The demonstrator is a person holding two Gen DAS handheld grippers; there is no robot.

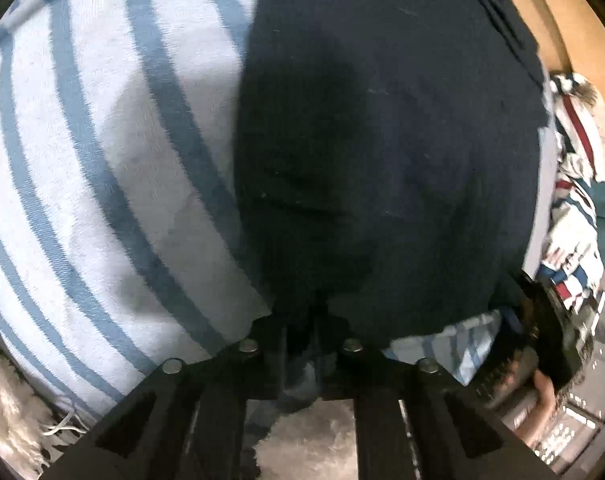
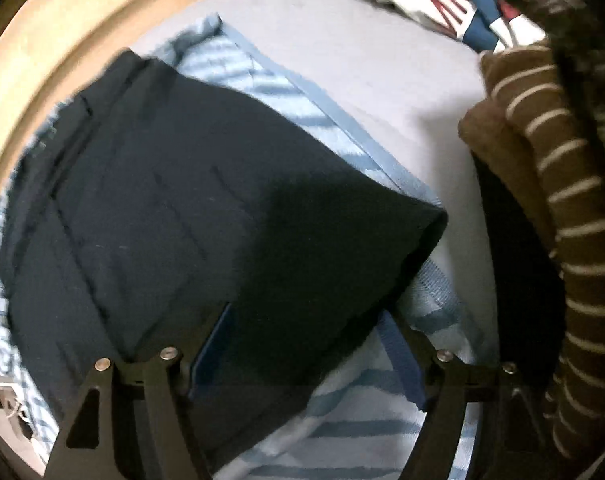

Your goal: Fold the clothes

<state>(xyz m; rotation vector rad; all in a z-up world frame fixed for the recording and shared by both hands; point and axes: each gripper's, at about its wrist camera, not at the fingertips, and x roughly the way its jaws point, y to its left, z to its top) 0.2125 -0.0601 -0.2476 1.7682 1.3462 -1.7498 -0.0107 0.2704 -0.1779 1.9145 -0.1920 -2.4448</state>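
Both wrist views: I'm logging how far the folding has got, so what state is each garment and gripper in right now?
Navy garment: lying flat on the striped cloth, near edge pinched.
Blue-striped cloth: spread out underneath.
Brown striped garment: heaped at the side, unfolded.
Left gripper: shut on the navy garment.
Right gripper: open, over the navy garment's corner.

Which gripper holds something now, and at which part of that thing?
The left gripper is shut on the dark navy garment, pinching its near edge. The right gripper is open around the garment's corner and holds nothing.
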